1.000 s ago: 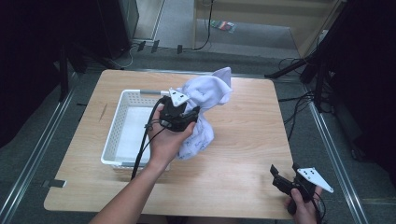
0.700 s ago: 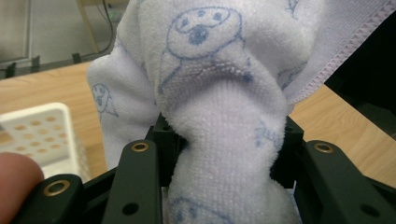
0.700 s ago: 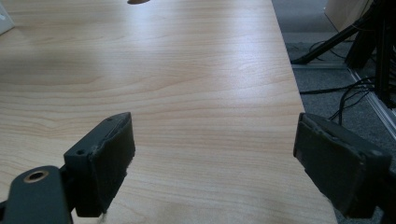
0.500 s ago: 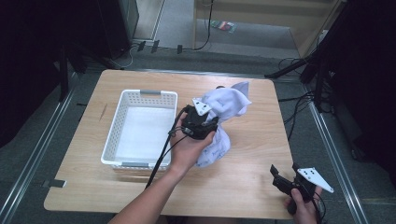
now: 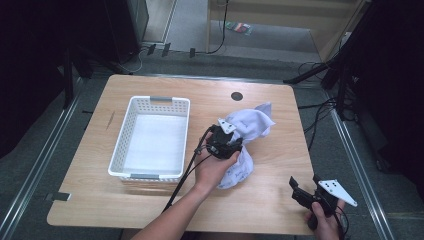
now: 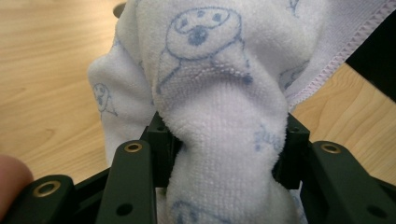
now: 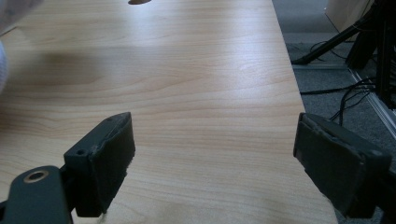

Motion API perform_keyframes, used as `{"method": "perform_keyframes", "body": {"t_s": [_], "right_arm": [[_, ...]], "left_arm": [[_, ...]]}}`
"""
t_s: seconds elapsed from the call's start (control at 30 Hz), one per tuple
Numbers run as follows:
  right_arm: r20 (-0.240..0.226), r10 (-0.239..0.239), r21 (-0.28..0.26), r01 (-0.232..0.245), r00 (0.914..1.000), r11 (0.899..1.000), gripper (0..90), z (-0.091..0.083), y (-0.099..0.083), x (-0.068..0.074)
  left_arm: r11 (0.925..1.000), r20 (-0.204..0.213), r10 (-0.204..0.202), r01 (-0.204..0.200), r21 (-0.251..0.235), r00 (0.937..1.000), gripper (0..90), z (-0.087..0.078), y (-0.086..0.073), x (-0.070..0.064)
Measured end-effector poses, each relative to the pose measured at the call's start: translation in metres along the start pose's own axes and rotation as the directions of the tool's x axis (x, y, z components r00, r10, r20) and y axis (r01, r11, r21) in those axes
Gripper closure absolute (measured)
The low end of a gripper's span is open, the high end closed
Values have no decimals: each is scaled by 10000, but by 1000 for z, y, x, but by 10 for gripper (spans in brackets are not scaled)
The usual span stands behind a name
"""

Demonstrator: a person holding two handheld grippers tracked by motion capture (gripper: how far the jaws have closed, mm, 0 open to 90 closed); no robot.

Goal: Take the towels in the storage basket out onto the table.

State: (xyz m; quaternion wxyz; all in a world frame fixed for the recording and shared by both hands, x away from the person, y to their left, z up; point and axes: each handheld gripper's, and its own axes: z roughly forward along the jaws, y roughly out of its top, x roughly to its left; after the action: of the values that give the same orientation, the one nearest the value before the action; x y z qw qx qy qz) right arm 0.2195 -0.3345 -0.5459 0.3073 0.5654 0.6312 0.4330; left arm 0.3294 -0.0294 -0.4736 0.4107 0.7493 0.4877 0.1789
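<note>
- The left gripper (image 5: 231, 141) has its jaws pinched on a bunched fold of the towel (image 5: 248, 131); in the left gripper view the white cloth (image 6: 219, 107), printed with pale blue drawings, bulges up between the two black jaws and fills the gap.
- The towel sits just right of the white basket (image 5: 121, 145), part of it lifted in the jaws and the rest draped down onto the wooden table (image 5: 165, 86).
- The left hand (image 5: 212, 167) grips the tool from below, cable trailing beside the basket.
- The right gripper (image 5: 306, 186) is well right of the basket, near the table's front right corner, jaws spread wide, nothing between them; its own view shows bare wood (image 7: 196, 93).
</note>
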Motion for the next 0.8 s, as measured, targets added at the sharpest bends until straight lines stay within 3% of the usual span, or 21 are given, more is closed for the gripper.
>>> {"method": "perform_keyframes", "body": {"t_s": [0.13, 0.17, 0.23, 0.37, 0.4, 0.43, 0.5, 0.8], "right_arm": [[-5, -19, -11, 19, 10000, 10000, 127, 0, 0, 0], [-6, -15, -10, 15, 10000, 10000, 127, 0, 0, 0], [-8, -7, -10, 7, 10000, 10000, 127, 0, 0, 0], [-10, -12, -8, 12, 10000, 10000, 127, 0, 0, 0], [-10, -6, -6, 6, 10000, 10000, 127, 0, 0, 0], [-10, -6, -6, 6, 10000, 10000, 127, 0, 0, 0], [-4, -4, -13, 4, 10000, 10000, 127, 0, 0, 0], [10, -30, 1, 30, 10000, 10000, 127, 0, 0, 0]], "left_arm": [[9996, 309, -198, 192, 206, 9993, 502, 10, -7, 0], [9998, 389, -57, 49, 210, 9992, 484, 13, -9, 0], [9998, 466, 107, -114, 161, 9989, 405, 17, -11, 1], [9983, 825, -270, 225, 540, 9962, 181, 16, -9, 4], [9984, 862, -230, 185, 531, 9960, 101, 14, -8, 5], [9986, 913, -204, 158, 512, 9956, 101, 13, -8, 5], [9989, 935, 20, -64, 459, 9956, 13, 9, -8, 5], [9999, 1497, 56, -35, -141, 9887, 4, -20, -1, 15]]}}
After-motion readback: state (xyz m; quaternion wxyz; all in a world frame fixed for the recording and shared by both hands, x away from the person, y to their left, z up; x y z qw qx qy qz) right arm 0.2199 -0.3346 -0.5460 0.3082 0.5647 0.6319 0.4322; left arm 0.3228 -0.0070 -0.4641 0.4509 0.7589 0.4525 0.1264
